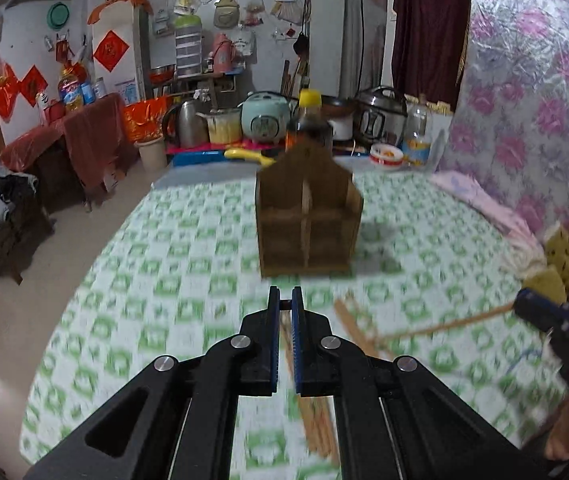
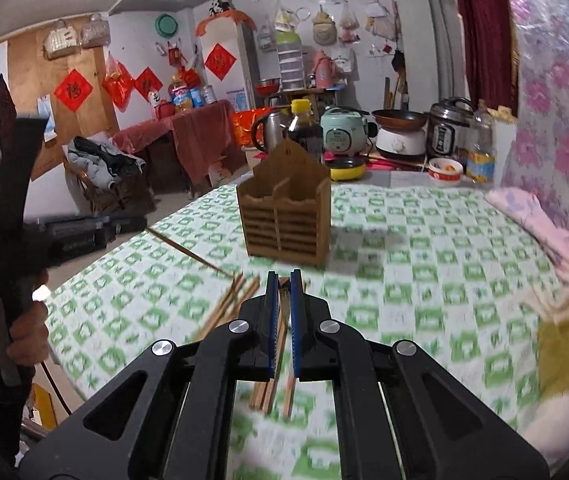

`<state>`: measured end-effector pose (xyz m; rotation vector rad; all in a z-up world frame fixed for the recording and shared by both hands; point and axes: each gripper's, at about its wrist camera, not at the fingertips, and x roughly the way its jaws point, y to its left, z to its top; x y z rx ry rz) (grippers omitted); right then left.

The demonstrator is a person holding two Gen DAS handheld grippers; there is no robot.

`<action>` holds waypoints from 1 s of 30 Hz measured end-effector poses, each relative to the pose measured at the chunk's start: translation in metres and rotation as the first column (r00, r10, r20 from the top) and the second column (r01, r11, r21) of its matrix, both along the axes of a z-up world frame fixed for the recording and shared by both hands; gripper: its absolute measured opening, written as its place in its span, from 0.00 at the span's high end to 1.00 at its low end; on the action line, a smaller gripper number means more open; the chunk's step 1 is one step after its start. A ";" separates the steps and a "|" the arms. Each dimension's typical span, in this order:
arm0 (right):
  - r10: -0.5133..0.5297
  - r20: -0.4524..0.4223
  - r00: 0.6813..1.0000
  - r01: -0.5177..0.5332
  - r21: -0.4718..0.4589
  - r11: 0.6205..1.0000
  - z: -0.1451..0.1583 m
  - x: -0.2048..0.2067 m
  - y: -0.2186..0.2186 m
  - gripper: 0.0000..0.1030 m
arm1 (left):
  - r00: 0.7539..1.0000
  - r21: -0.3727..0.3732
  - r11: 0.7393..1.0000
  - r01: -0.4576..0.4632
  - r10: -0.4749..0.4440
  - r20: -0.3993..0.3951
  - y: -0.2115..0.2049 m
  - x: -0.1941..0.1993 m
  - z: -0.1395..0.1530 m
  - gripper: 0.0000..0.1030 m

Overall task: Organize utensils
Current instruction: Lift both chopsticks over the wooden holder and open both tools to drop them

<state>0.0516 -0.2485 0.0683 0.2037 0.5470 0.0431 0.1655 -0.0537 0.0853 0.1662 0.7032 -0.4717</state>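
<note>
Twin wrist fisheyes, angled down over the table (image 1: 188,240), sharing the somewhat blurred wooden holder (image 1: 308,216).

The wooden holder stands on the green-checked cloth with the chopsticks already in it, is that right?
Not quite: the wooden holder stands on the green-checked cloth, but nothing stands in it; the chopsticks lie on the cloth before it. The right wrist view shows this.

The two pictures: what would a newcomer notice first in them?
First, the wooden utensil holder standing upright in the middle of the green-checked tablecloth. Then the chopsticks: each shut gripper, left and right, pinches one near the front, with loose chopsticks on the cloth below. Behind the holder stands a dark bottle with a yellow cap.
</note>
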 end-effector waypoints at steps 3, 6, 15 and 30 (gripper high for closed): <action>0.006 -0.004 1.000 -0.006 -0.005 1.000 0.016 0.027 -0.002 0.94 | 1.000 -0.009 1.000 0.006 -0.006 -0.013 -0.014 0.028 0.020 0.94; 0.011 0.002 1.000 -0.011 -0.020 1.000 0.030 0.054 -0.001 0.94 | 1.000 -0.016 1.000 0.004 -0.004 -0.006 -0.024 0.050 0.040 0.94; -0.061 0.104 0.993 0.069 -0.072 0.995 0.082 0.127 -0.005 0.94 | 0.990 -0.110 0.993 -0.052 0.065 0.124 -0.041 0.097 0.107 0.94; -0.131 0.036 0.991 0.128 0.073 0.989 0.044 0.178 -0.037 0.81 | 0.986 -0.211 0.964 -0.163 0.166 -0.002 -0.032 0.169 0.028 0.31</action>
